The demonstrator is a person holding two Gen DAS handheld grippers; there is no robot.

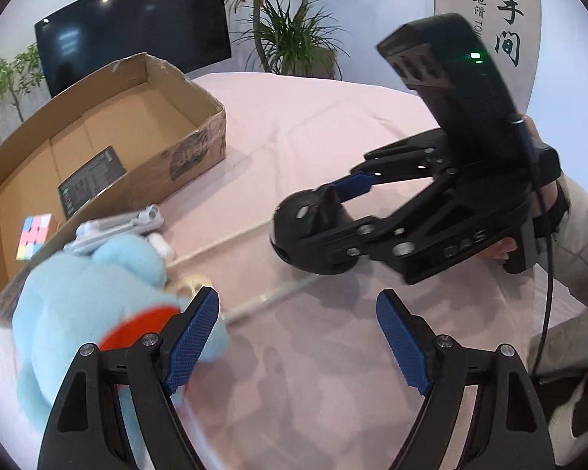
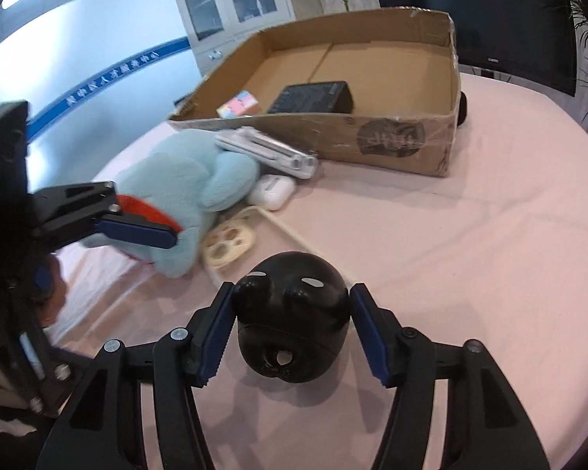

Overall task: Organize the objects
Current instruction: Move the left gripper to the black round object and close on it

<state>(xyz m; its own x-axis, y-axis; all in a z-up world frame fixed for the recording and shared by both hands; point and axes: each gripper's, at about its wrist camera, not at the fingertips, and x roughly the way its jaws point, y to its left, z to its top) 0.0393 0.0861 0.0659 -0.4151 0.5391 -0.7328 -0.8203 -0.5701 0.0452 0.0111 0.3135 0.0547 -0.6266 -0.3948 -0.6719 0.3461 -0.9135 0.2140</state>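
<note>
My right gripper [image 2: 292, 337] is shut on a round black toy [image 2: 292, 313] and holds it above the pink tablecloth; the toy also shows in the left wrist view [image 1: 307, 231]. My left gripper [image 1: 298, 337] is open, its left finger beside a light blue plush toy [image 1: 90, 293] that lies on the table; the plush also shows in the right wrist view [image 2: 184, 188]. An open cardboard box [image 2: 392, 137] holds a black box [image 2: 313, 98] and a pastel cube [image 2: 237, 103].
A white folded stand [image 2: 270, 152], a white earbud case [image 2: 272, 192] and a cream tape reel [image 2: 227, 243] lie by the plush in front of the box. A black monitor [image 1: 137, 27] and plants stand behind the table.
</note>
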